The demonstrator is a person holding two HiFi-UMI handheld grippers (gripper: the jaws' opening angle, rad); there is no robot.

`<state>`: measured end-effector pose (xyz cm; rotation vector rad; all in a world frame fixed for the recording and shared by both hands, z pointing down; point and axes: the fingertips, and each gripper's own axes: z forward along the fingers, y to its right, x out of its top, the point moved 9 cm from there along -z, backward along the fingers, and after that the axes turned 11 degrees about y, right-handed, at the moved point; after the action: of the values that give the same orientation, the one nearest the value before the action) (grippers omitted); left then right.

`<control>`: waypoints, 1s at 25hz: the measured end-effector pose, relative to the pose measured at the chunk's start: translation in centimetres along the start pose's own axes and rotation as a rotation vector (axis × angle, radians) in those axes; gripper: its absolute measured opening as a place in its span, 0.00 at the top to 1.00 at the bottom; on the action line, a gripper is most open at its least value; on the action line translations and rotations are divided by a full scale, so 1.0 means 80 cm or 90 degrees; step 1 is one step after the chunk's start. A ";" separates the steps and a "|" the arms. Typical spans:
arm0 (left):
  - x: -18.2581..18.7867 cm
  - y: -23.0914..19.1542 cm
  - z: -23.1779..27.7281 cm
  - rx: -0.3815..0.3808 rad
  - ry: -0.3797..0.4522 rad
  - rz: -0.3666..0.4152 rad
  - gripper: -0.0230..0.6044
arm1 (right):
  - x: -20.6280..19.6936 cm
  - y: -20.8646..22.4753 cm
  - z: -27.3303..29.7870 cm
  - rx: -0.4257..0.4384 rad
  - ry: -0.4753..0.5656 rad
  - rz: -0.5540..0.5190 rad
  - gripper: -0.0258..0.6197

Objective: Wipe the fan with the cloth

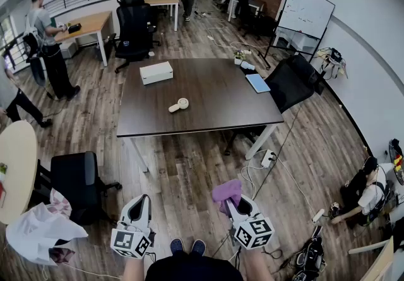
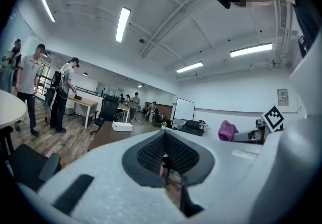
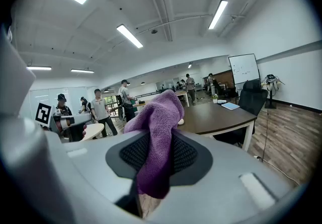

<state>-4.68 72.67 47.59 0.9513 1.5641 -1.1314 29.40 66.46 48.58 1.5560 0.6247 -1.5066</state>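
A small cream hand-held fan (image 1: 178, 105) lies near the middle of the dark brown table (image 1: 214, 109), well ahead of both grippers. My right gripper (image 1: 231, 203) is shut on a purple cloth (image 1: 226, 190). In the right gripper view the cloth (image 3: 157, 132) hangs folded between the jaws of that gripper (image 3: 160, 156) and sticks up above them. My left gripper (image 1: 140, 203) is shut with nothing in it; its jaws (image 2: 165, 155) meet in the left gripper view. Both grippers hang low over the wooden floor, short of the table's near edge.
A white box (image 1: 156, 72) and a blue book (image 1: 257, 83) also lie on the table. A black chair (image 1: 77, 179) and a white plastic bag (image 1: 39, 230) stand at my left. A power strip (image 1: 267, 158) with cables lies by the table leg. Several people stand around.
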 end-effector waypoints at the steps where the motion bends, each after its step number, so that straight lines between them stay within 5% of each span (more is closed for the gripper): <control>1: 0.000 -0.001 -0.001 0.000 0.000 -0.001 0.97 | 0.000 -0.001 -0.001 -0.002 0.000 -0.001 0.78; 25: 0.002 -0.042 -0.001 -0.050 -0.005 -0.007 0.97 | -0.004 -0.035 0.012 -0.040 0.023 -0.014 0.78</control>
<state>-7.89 71.82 48.19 0.8863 1.5969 -1.0726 26.49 67.16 48.35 1.5357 0.7060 -1.4644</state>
